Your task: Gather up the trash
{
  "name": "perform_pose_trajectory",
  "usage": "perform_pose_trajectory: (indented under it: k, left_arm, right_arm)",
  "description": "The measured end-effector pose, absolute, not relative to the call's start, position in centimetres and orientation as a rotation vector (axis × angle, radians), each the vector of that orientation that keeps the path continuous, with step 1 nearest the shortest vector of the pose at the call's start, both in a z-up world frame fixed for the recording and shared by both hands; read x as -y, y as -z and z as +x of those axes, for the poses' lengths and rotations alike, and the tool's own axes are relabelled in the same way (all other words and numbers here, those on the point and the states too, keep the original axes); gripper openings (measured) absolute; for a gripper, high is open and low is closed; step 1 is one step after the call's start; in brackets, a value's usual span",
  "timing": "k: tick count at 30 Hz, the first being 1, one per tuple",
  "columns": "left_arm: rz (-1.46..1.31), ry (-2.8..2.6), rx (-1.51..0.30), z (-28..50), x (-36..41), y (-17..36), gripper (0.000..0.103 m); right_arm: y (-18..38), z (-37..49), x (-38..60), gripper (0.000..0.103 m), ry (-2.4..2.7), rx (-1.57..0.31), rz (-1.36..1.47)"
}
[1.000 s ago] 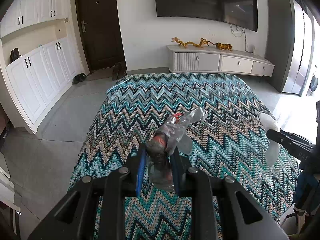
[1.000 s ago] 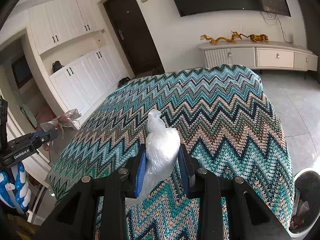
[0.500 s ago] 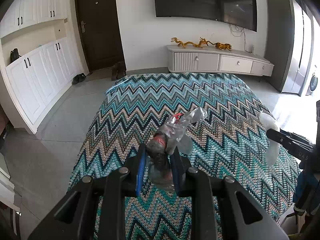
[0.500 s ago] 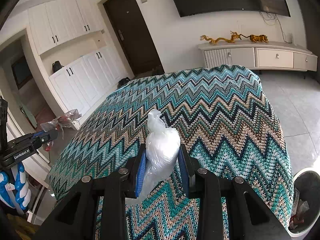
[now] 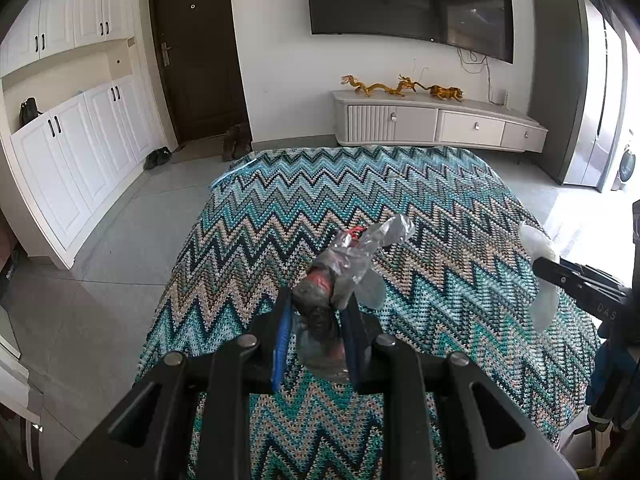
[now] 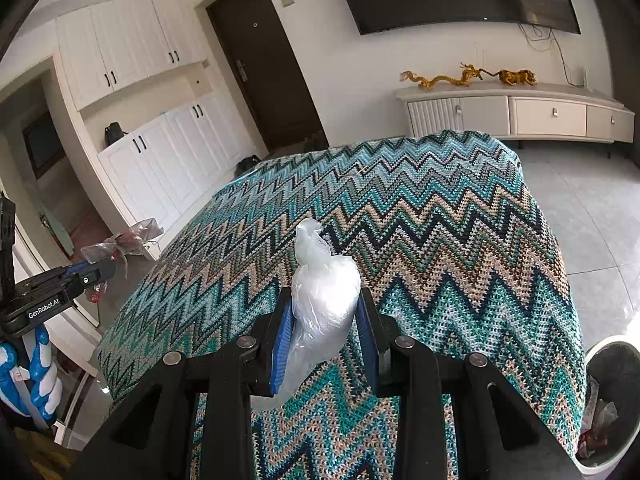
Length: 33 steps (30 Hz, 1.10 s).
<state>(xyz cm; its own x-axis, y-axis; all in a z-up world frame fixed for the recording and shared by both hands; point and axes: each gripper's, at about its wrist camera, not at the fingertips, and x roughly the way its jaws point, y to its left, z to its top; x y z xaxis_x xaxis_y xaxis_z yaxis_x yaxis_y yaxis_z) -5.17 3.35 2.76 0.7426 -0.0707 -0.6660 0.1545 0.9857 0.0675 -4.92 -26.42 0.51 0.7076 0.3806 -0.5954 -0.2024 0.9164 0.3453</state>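
Basically, both loads are soft film, so slip is the main risk. Left hand-held gripper (image 5: 316, 330), lower centre of the left view, has its jaws nearly closed on a clear wrapper (image 5: 352, 264) with dark and red bits inside; most of the wrapper sticks out past the tips toward frame centre, so a quick swing could let it slide out onto the zigzag blanket (image 5: 400, 200).

Right hand-held gripper (image 6: 324, 334), lower centre of the right view, clamps a white plastic bag (image 6: 322, 292) at its bulge. Its twisted top stands above the tips and a loose tail hangs below the jaws. That tail could snag on the blanket or on the rim of the trash bin (image 6: 592, 360) at lower right. I judge the grip fair but squashy; thin film can creep between the pads.

Bin already has scraps in it, and only part of it shows, so aim is uncertain. It sits low beside the blanket edge; releasing from too far over risks a miss, as light film drifts. The left load has the longer carry.

Both loads are clear of the blanket.
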Motion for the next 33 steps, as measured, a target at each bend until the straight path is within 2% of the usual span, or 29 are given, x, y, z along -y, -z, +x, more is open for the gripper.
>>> perform_pose_trajectory:
  k: [33]
  left_arm:
    - [0.123, 0.126, -0.723, -5.32, -3.1, -2.73, 0.022]
  right_arm:
    - [-0.45, -4.79, 26.59, 0.031, -0.323, -0.714, 0.266]
